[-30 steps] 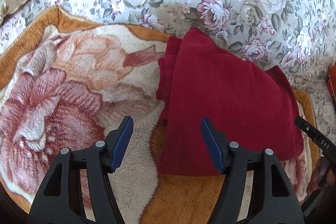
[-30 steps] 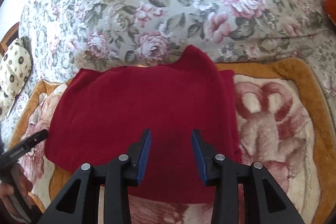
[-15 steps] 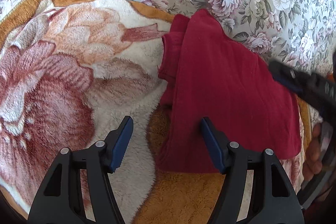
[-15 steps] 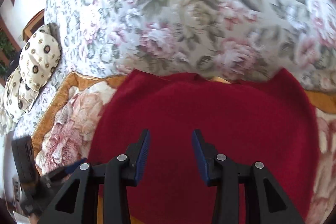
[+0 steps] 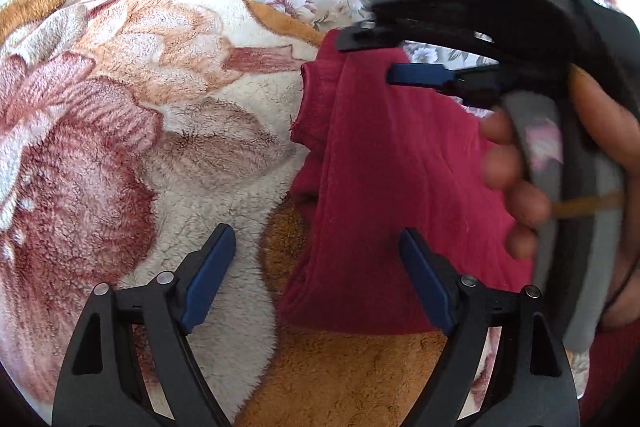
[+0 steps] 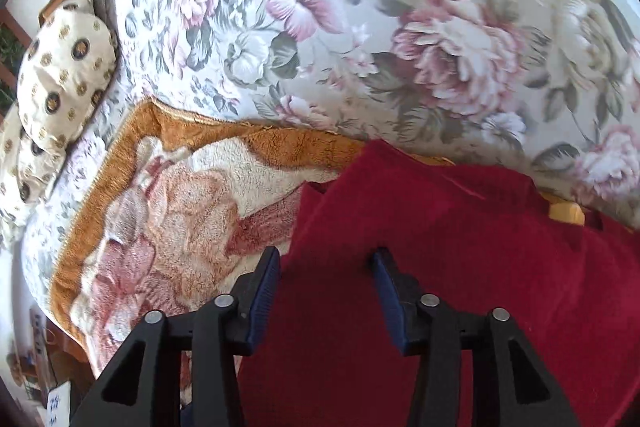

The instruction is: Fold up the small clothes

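Spread right tool (image 6: 326,277) over red garment (image 6: 460,267)
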A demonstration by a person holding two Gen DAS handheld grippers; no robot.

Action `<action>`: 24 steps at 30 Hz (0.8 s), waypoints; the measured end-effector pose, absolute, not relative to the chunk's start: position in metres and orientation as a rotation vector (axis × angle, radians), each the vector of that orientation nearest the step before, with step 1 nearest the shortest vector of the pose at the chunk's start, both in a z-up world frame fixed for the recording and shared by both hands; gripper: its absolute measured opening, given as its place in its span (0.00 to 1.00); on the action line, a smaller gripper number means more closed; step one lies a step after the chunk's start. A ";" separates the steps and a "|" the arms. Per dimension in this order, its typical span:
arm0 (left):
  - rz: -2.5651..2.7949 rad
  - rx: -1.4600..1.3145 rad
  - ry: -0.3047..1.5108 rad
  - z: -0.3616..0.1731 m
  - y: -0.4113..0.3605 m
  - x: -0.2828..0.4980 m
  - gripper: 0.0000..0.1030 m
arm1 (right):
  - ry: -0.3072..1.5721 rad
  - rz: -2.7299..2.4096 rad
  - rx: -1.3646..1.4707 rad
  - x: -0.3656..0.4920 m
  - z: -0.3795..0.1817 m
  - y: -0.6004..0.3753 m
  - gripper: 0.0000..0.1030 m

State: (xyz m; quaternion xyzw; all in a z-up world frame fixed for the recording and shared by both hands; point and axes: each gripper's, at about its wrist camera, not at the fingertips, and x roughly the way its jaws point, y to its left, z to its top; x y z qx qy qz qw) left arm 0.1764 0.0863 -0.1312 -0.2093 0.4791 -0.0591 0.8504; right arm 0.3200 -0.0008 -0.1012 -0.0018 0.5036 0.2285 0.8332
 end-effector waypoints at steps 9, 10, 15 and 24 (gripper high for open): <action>-0.161 -0.496 0.955 -0.133 0.091 0.170 0.89 | 1.154 0.406 -0.162 0.348 -0.121 0.040 0.59; -0.164 -0.500 0.953 -0.133 0.093 0.170 0.89 | 1.164 0.400 -0.186 0.351 -0.125 0.044 0.60; -0.171 -0.473 0.943 -0.132 0.088 0.170 0.89 | 1.173 0.360 -0.344 0.351 -0.137 0.066 0.65; -0.171 -0.439 0.923 -0.131 0.082 0.169 0.91 | 1.086 0.338 -0.485 0.324 -0.139 0.069 0.42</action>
